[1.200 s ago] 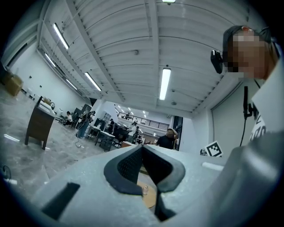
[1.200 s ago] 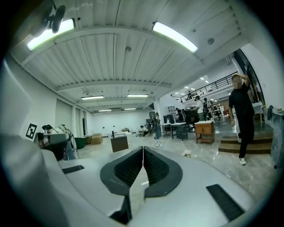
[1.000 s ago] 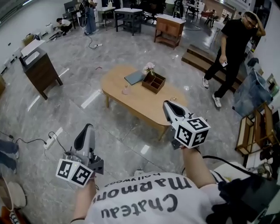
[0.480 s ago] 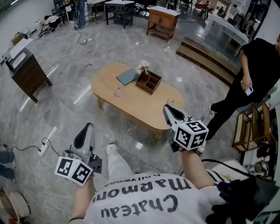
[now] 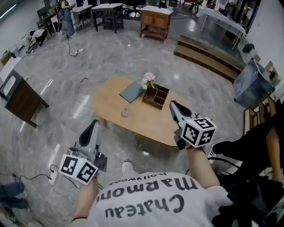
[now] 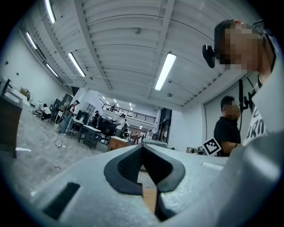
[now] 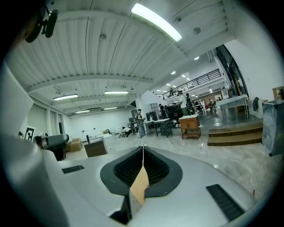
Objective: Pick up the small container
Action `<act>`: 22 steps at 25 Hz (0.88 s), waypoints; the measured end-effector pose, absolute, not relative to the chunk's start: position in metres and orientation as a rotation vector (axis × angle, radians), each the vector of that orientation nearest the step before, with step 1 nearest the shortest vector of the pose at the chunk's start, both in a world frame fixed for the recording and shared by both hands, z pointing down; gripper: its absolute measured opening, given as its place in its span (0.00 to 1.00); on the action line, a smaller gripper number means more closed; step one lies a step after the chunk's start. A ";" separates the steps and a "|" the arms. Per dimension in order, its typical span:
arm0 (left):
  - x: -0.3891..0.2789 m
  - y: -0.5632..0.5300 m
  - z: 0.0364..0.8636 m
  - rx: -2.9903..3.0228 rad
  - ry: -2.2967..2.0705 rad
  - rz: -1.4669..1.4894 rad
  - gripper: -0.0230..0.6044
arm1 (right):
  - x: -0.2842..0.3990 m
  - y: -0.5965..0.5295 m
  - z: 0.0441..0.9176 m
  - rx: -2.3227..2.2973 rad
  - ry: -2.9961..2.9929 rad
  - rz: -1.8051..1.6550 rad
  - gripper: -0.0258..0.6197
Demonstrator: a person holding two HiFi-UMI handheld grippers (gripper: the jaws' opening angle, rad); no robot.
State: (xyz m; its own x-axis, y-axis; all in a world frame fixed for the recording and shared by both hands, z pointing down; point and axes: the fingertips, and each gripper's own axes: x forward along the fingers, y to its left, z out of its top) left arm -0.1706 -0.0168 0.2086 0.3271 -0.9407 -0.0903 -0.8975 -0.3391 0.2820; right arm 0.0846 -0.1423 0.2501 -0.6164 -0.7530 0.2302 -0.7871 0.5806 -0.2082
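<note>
The small pink container [image 5: 125, 113] stands on the oval wooden coffee table [image 5: 106, 104], near its middle. Behind it lie a grey-blue book [image 5: 132, 91] and a wooden divided box [image 5: 155, 95] with pale flowers [image 5: 147, 80]. My left gripper [image 5: 94, 123] hangs over the floor, short of the table's near left edge, shut and empty. My right gripper [image 5: 173, 104] is raised over the table's right part, also shut with nothing in it. In the left gripper view the pads [image 6: 128, 166] meet at the tip; in the right gripper view the jaws [image 7: 143, 149] are closed too.
A dark wooden cabinet [image 5: 20, 95] stands at the left. A wooden sideboard [image 5: 155, 20], black tables [image 5: 105, 11] and low steps [image 5: 208, 55] are at the back. A person in black [image 5: 255, 148] is close at my right. A power strip [image 5: 52, 176] lies on the floor.
The table has come nearer and more central in the head view. The person in black has moved from the back right to close beside me. Both grippers stay shut.
</note>
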 end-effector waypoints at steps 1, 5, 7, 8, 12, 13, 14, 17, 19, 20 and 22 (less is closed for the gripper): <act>-0.181 -0.032 0.207 2.420 -1.675 -0.347 0.06 | 0.075 -0.154 0.249 1.333 -2.688 0.446 0.06; -0.216 -0.085 0.204 2.474 -1.626 -0.322 0.06 | 0.040 -0.194 0.250 1.384 -2.687 0.459 0.06; -0.230 -0.107 0.203 2.500 -1.601 -0.308 0.06 | 0.026 -0.208 0.251 1.411 -2.677 0.462 0.07; -0.236 -0.116 0.203 2.506 -1.588 -0.310 0.06 | 0.020 -0.214 0.253 1.426 -2.669 0.466 0.07; -0.255 -0.146 0.212 2.498 -1.529 -0.336 0.06 | 0.003 -0.232 0.263 1.471 -2.645 0.502 0.07; -0.257 -0.152 0.216 2.498 -1.513 -0.333 0.06 | 0.001 -0.235 0.267 1.487 -2.645 0.522 0.07; -0.257 -0.157 0.220 2.504 -1.496 -0.332 0.06 | 0.000 -0.239 0.271 1.503 -2.649 0.550 0.07; -0.254 -0.174 0.226 2.543 -1.482 -0.345 0.06 | -0.002 -0.253 0.283 1.518 -2.669 0.673 0.07; -0.254 -0.186 0.237 2.534 -1.496 -0.318 0.06 | -0.004 -0.260 0.290 1.509 -2.673 0.762 0.07; -0.255 -0.192 0.245 2.516 -1.502 -0.295 0.06 | -0.005 -0.262 0.294 1.503 -2.669 0.797 0.07; -0.257 -0.205 0.263 2.475 -1.498 -0.260 0.06 | -0.007 -0.268 0.304 1.491 -2.641 0.838 0.07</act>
